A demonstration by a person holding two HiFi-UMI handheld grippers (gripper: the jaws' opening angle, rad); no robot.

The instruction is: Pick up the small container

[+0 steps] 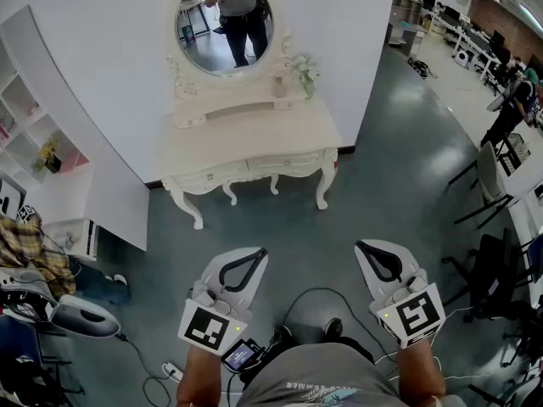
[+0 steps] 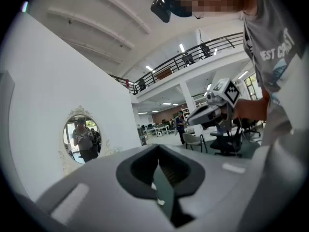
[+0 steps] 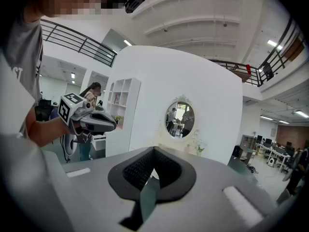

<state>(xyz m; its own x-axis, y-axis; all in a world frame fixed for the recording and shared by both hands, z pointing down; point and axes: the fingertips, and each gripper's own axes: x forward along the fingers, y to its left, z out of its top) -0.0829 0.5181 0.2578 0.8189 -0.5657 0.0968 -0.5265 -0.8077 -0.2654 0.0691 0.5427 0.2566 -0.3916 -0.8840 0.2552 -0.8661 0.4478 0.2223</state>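
Clearly both grippers hang low over the grey floor (image 1: 373, 185), well short of the white dressing table (image 1: 254, 172). The left gripper (image 1: 254, 255) has its fingers pressed together with nothing between them. The right gripper (image 1: 366, 248) is the same, with its fingers together and empty. They are held side by side, apart from each other, each pointing toward the dressing table.

The small container (image 1: 279, 86) looks like a pale pinkish pot, as far as I can tell at this distance. It stands on the raised ledge (image 1: 229, 107) under the oval mirror (image 1: 225, 24), above the worktop (image 1: 246, 138). It sits toward the ledge's right end, just beside a spray of white flowers (image 1: 304, 68). What it holds is too small to make out.

On the shelf unit (image 1: 34, 117) at the left, a dark pot (image 1: 53, 165) holds yellow blooms.
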